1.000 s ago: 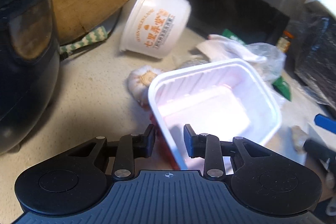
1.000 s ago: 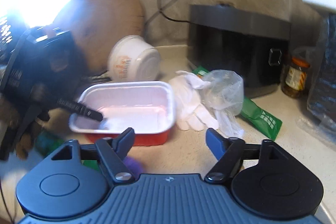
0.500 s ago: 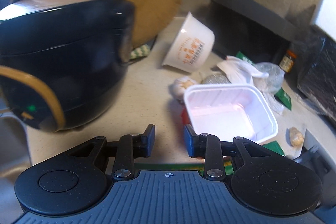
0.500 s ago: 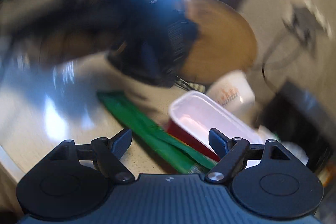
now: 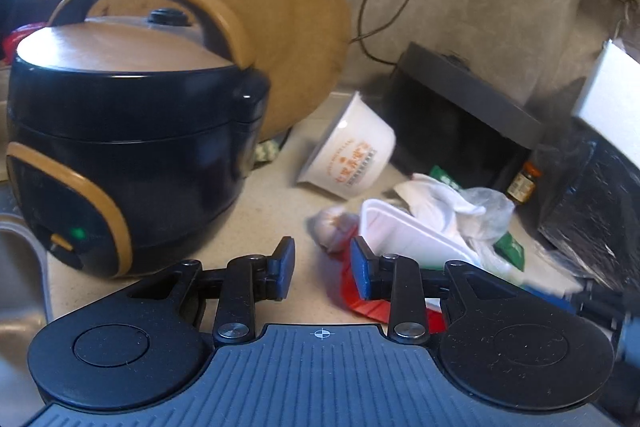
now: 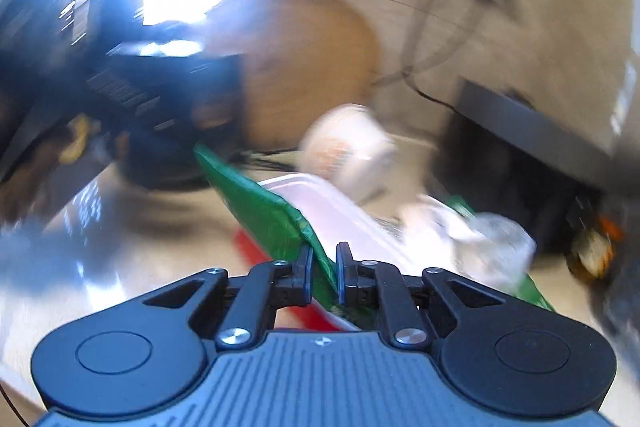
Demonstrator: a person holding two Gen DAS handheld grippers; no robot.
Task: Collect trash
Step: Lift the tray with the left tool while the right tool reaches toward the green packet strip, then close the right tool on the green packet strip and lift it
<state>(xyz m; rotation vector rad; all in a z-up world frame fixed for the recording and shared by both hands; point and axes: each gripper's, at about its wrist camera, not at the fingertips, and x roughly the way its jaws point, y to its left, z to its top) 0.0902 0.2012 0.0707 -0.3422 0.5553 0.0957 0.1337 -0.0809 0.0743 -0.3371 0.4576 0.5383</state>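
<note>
My right gripper is shut on a green plastic wrapper and holds it in front of a white and red food tray. The right wrist view is blurred by motion. My left gripper is open and empty, just above the counter, with the same tray to the right of its fingers. A white paper bowl lies tipped on its side behind the tray. White gloves and a clear bag lie to the tray's right, beside another green wrapper.
A black rice cooker stands at the left with a round wooden board leaning behind it. A dark appliance, a small jar and a black bag stand at the right. A metal sink edge is far left.
My right gripper has closed on the green wrapper and lifted it off the counter. My left gripper has let go of the tray and pulled back and up from it.
</note>
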